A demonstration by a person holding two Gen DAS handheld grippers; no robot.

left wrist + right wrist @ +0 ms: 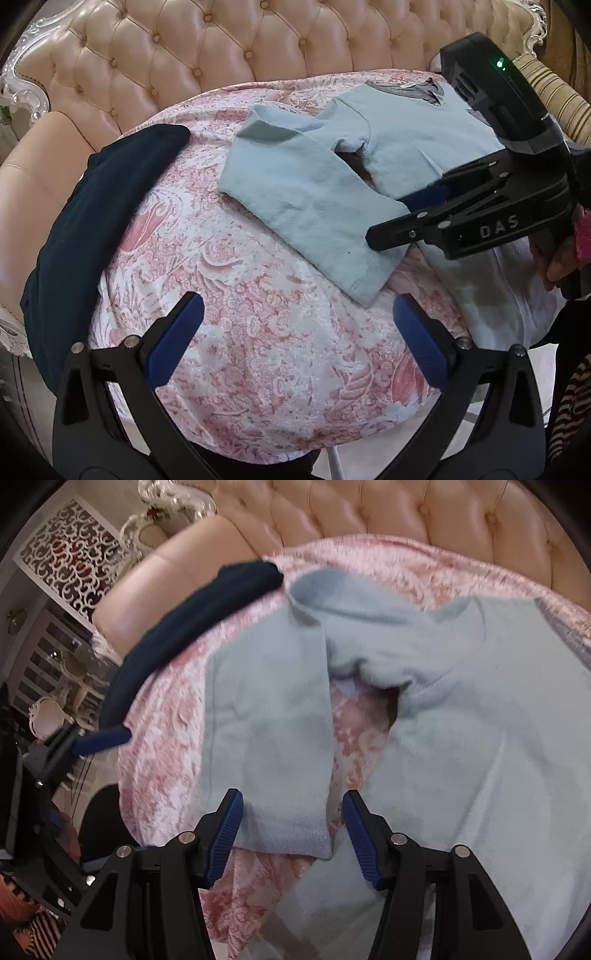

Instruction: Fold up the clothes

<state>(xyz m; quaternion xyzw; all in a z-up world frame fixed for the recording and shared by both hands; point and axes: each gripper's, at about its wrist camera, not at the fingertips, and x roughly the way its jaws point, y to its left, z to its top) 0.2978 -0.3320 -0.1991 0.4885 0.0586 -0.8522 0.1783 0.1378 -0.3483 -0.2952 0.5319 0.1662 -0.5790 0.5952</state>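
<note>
Pale blue knit sweater, spread out and partly folded

The pale blue sweater (402, 147) (461, 738) lies flat on a pink floral cover, its grey inner neckline at the far end and its body running toward the near edge. One long sleeve (314, 206) (266, 731) is bent at the shoulder and lies alongside the body, with a gap of cover showing between them; its ribbed cuff (291, 834) points to the near edge. A dark navy garment (107, 214) (192, 616) lies folded along the cover's left edge, apart from the sweater.
</note>
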